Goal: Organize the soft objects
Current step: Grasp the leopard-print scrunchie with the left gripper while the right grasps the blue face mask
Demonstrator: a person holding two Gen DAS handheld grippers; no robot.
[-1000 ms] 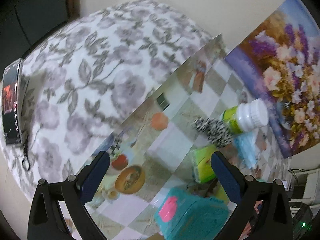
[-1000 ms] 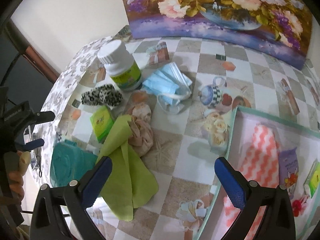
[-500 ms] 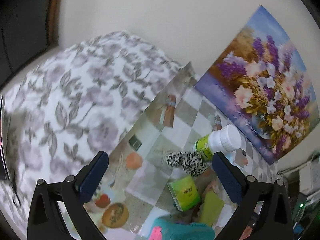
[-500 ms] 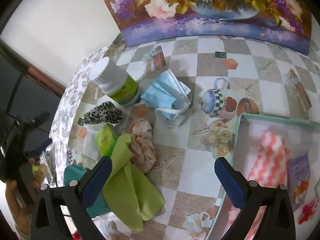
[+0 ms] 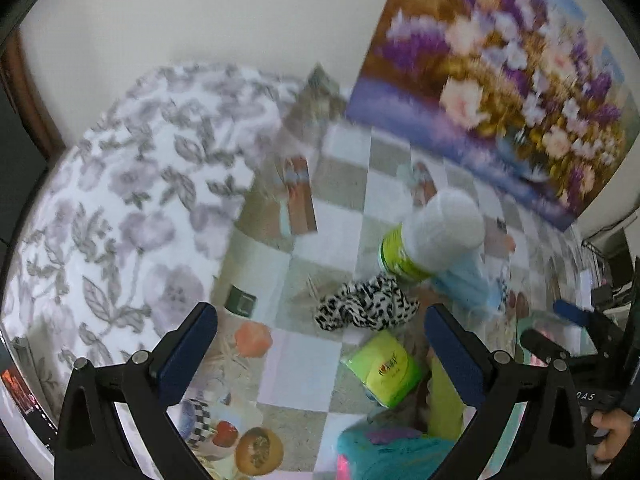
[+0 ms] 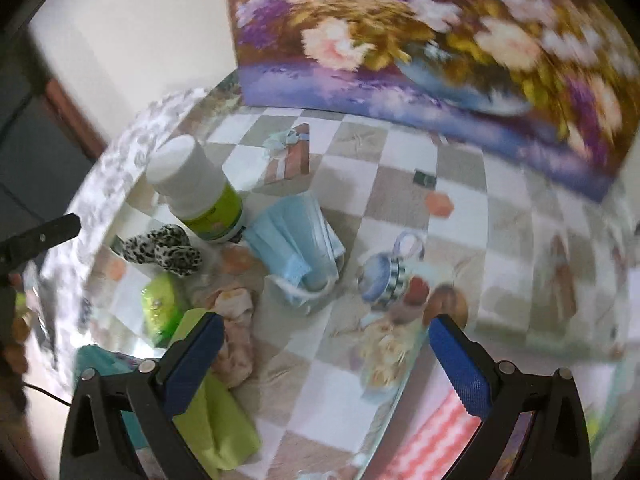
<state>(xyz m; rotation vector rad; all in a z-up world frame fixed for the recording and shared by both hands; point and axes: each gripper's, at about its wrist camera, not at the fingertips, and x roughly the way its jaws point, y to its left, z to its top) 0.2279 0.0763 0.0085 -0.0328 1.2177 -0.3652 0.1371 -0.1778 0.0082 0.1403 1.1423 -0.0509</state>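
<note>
The left claw point(image 5: 320, 344) is spread wide and holds nothing. Just above and right of its middle in the left wrist view lies the leopard-print scrunchie point(image 5: 366, 307) on the counter point(image 5: 304, 364), its long axis running left to right across the frame. Below it, near the right finger, sits a yellow-green tissue pack point(image 5: 384, 368), tilted with its long side running toward lower right. A white-capped bottle point(image 5: 432, 236) stands upper right of the scrunchie.

The right claw point(image 6: 322, 354) is also wide and empty. In its view the blue face mask point(image 6: 298, 248) lies above centre, its pleats running from upper left to lower right. The beige scrunchie point(image 6: 236, 332) and green cloth point(image 6: 216, 424) lie by the left finger.
</note>
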